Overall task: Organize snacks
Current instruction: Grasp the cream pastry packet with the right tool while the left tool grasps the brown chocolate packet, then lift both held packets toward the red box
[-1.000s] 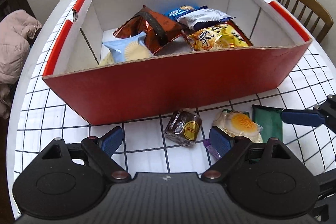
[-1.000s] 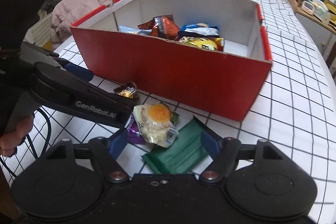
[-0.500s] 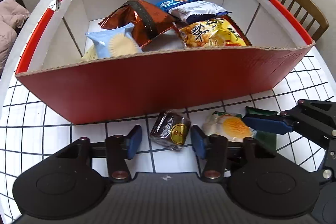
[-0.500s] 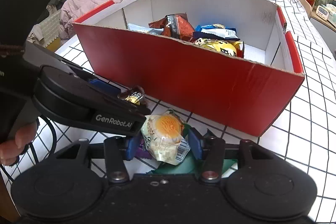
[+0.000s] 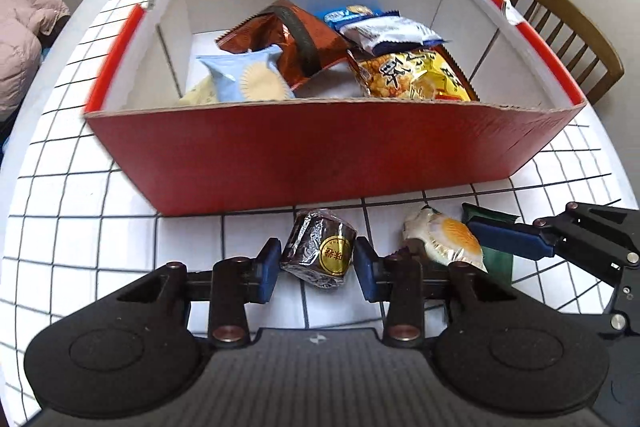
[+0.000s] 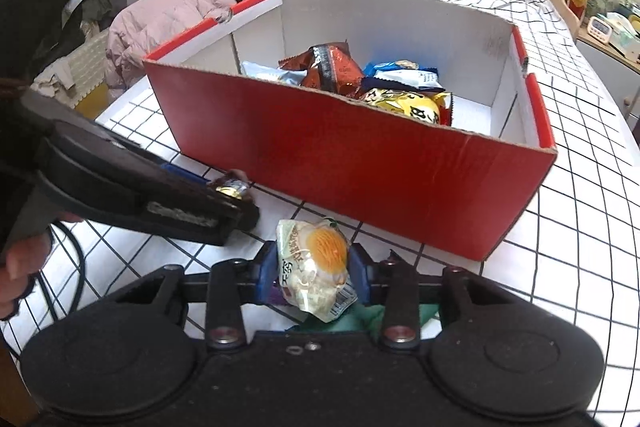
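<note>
On the checked tablecloth in front of the red cardboard box (image 5: pixel 320 155) lies a dark wrapped round snack (image 5: pixel 320 251) with a gold label. My left gripper (image 5: pixel 316 267) is closing, its blue pads touching both sides of that snack. My right gripper (image 6: pixel 314 267) is closing too, its pads pressing a pale packet with an egg picture (image 6: pixel 316 267). That egg packet (image 5: pixel 444 239) rests partly on a green packet (image 6: pixel 348 319) and a purple wrapper (image 6: pixel 276 295). The box (image 6: pixel 360 179) holds several snack bags, among them a brown one (image 5: pixel 296 39) and a yellow one (image 5: pixel 412 75).
A wooden chair (image 5: pixel 568 27) stands beyond the table at right. A pink jacket (image 6: pixel 168 23) lies on a seat at left. A person's hand (image 6: pixel 20 267) holds the left gripper's handle. A shelf with small items (image 6: pixel 608 27) is at far right.
Both grippers have gone from wide to narrow. The left one moved in around the dark round snack, and the right one closed around the egg packet.
</note>
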Available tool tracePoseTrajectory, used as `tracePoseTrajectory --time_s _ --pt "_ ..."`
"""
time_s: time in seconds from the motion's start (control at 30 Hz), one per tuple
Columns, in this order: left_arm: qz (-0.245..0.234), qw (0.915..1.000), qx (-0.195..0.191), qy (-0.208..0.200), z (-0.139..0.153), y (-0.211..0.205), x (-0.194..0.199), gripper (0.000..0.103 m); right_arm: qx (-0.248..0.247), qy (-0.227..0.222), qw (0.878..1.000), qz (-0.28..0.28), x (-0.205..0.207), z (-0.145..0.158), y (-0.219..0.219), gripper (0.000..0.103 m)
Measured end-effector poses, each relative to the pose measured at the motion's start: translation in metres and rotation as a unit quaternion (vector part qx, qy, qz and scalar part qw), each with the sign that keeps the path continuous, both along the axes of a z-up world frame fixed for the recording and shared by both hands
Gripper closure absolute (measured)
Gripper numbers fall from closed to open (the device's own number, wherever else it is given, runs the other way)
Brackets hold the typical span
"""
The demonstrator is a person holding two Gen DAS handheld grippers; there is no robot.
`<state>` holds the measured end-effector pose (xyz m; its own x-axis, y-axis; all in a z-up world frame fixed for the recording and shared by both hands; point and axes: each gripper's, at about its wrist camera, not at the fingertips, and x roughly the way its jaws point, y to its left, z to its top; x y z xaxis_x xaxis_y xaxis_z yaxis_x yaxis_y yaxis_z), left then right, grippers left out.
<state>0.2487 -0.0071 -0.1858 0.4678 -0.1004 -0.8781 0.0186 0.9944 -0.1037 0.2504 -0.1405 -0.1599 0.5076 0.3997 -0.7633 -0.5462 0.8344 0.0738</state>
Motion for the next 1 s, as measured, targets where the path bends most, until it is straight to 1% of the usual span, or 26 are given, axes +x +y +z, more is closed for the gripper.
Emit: tracePoseTrajectory --time_s 0.17,0.4,0.57,0.73,1.0 --pt "0.01 0.9999 -0.014 0.0 0.015 0.01 -0.015 0.065 0.012 -0.005 1.0 -0.007 -0.012 0.013 -0.002 0.066" --pt "0.012 0.9993 -0.032 -0.015 0.04 0.018 -0.038 0.065 0.026 -0.009 0.999 -0.017 -0.028 0.037 -0.004 0.066" --pt "0.007 0.9986 -0.039 -0.036 0.063 0.019 -0.052 0.065 0.042 -0.017 0.998 -0.034 -0.036 0.057 -0.007 0.066" --pt "0.004 0.9978 -0.041 -0.051 0.087 0.018 -0.059 0.064 0.049 -0.039 0.997 -0.041 -0.043 0.08 -0.008 0.066" --pt "-0.003 0.9956 -0.038 -0.086 0.121 0.02 -0.059 0.064 0.048 -0.066 0.996 -0.043 -0.043 0.107 -0.003 0.066"
